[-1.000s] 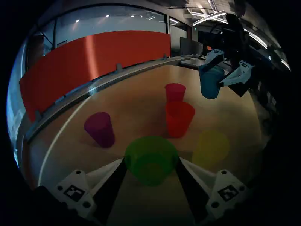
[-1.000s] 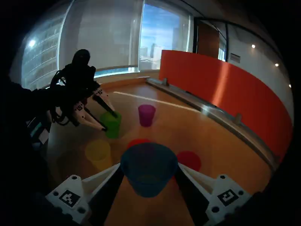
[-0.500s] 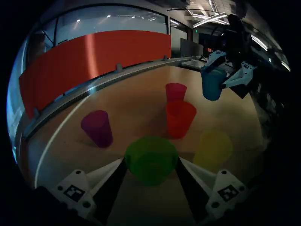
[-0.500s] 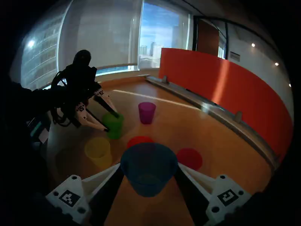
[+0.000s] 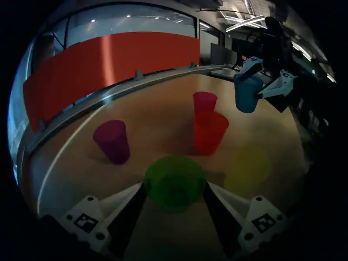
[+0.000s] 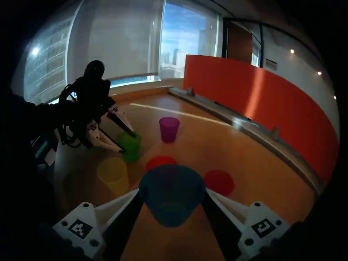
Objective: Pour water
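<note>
Green cup [image 5: 175, 182] pinched by the left claw [image 5: 174, 187] and blue cup [image 6: 172, 195] by the right claw [image 6: 172, 192] look ready for pouring, needing a slow tip.

Green cup gripped over a wooden table [image 5: 152, 108]
The left gripper [image 5: 174, 193] clamps a green cup [image 5: 175, 178]; purple cup [image 5: 112, 141] at ten o'clock, red cup [image 5: 210, 132] at one, yellow cup [image 5: 248, 167] at three, blue cup [image 5: 246, 93] aloft beyond.

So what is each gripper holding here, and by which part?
The left gripper holds the green cup by its side walls, one finger on each side. The right gripper holds the blue cup the same way.
</note>
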Tool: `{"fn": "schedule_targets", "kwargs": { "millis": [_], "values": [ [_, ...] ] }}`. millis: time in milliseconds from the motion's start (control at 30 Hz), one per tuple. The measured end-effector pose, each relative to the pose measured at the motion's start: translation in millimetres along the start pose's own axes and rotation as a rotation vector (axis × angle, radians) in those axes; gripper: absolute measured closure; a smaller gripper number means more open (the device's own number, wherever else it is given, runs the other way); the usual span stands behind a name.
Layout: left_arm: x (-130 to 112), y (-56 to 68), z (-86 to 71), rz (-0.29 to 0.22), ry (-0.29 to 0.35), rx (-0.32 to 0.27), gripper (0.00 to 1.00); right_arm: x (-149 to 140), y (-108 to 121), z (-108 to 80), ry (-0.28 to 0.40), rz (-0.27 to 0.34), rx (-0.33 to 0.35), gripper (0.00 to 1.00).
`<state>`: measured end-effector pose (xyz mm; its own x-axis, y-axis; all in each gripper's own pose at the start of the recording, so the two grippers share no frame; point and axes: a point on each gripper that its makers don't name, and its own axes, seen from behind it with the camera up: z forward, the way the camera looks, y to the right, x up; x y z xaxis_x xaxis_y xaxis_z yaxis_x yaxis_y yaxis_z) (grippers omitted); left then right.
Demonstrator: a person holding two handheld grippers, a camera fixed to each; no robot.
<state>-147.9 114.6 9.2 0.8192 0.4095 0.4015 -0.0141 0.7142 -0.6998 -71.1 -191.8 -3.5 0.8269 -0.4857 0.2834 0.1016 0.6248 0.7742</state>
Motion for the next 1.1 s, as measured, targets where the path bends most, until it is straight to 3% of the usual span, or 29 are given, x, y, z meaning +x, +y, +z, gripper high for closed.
{"fn": "schedule_targets", "kwargs": {
  "millis": [333, 467, 767, 1100],
  "values": [
    [-4, -0.9, -0.7, 0.019, 0.001, 0.011, 0.12, -7, -1, 3.1, -0.008, -0.001, -0.001, 0.09],
    [-5, 0.3, -0.9, 0.031, -0.002, 0.017, 0.00, -14, -2, 6.9, -0.017, 0.007, 0.001, 0.09],
    [-7, 5.5, -7.6, 0.021, 0.004, 0.005, 0.00, -30, -1, 20.2, -0.042, 0.011, -0.004, 0.09],
    [-19, -0.4, -22.6, -0.005, -0.002, 0.041, 0.00, -55, -2, 39.5, -0.077, 0.002, -0.009, 0.09]
  ]
}}
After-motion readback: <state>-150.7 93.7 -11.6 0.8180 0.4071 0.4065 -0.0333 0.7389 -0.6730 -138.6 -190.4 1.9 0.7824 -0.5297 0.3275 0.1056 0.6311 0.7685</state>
